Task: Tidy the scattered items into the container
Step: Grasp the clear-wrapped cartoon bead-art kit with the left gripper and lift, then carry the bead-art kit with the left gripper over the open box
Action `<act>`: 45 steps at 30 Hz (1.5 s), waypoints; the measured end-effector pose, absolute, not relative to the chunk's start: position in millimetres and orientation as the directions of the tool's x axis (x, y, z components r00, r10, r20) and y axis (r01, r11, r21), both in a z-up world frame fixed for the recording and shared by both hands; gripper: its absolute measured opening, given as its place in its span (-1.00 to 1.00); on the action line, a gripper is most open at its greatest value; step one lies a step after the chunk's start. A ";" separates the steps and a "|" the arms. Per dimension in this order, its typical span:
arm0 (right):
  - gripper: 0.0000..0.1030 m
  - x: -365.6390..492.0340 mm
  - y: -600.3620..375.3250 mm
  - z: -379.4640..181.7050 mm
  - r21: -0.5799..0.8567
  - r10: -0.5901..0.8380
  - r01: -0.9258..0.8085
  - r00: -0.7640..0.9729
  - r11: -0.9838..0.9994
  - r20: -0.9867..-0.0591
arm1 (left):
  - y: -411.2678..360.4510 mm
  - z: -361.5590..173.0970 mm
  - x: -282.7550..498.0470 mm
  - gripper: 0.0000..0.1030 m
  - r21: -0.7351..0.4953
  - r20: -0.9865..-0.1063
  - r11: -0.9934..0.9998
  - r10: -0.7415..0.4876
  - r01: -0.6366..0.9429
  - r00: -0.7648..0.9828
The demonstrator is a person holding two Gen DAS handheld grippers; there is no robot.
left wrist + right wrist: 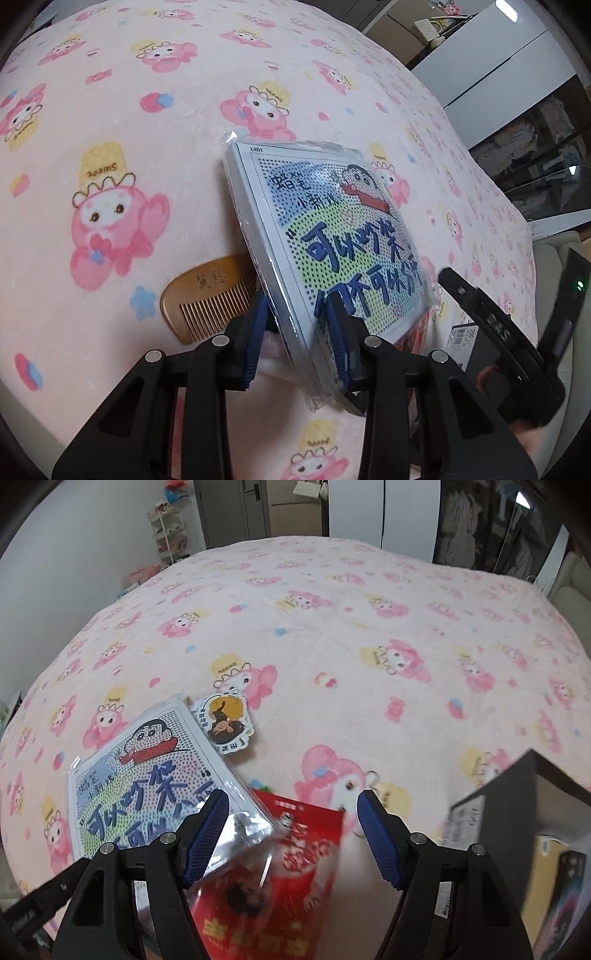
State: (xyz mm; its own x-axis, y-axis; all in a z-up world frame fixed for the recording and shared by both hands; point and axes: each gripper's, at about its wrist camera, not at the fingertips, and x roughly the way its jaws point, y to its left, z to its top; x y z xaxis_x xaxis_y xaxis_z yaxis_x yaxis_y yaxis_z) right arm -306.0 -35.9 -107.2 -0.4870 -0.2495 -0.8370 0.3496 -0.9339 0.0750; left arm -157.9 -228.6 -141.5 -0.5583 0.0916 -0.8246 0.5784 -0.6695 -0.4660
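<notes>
My left gripper is shut on the lower edge of a plastic-wrapped cartoon board and holds it tilted above the pink bedspread; the board also shows in the right wrist view. A wooden comb lies on the bedspread just left of the left fingers. My right gripper is open, with a red packet between and below its blue pads, apparently untouched. A round cartoon sticker card lies on the bed beyond. The dark box container stands at the right, also showing in the left wrist view.
The pink patterned bedspread covers the whole bed. A small keyring lies near the right fingertip. A white shelf and wardrobes stand beyond the bed. The right gripper's body shows at the right of the left wrist view.
</notes>
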 end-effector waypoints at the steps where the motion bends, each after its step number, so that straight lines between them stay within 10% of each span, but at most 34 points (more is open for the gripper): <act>1: 0.36 -309.1 -38.5 -111.7 0.091 -0.261 0.353 -0.471 -0.931 -0.843 | -229.5 -142.0 -157.9 -0.36 -0.469 -0.823 -0.667 0.092 0.578 -0.561; 8: -0.08 -306.2 -38.4 -127.9 0.277 -0.407 0.369 -0.343 -0.887 -0.847 | -233.4 -139.3 -156.6 -0.36 -0.467 -0.818 -0.666 0.077 0.582 -0.570; 33: -0.18 -229.4 -31.2 -122.6 0.338 -0.483 0.467 -0.234 -0.817 -0.844 | -243.1 -138.2 -141.5 -0.25 -0.386 -0.858 -0.644 -0.011 0.661 -0.513; 45: -0.13 -210.9 -25.6 -118.5 0.281 -0.429 0.464 -0.252 -0.840 -0.868 | -258.6 -152.1 -141.3 -0.21 -0.525 -0.820 -0.577 0.148 0.625 -0.553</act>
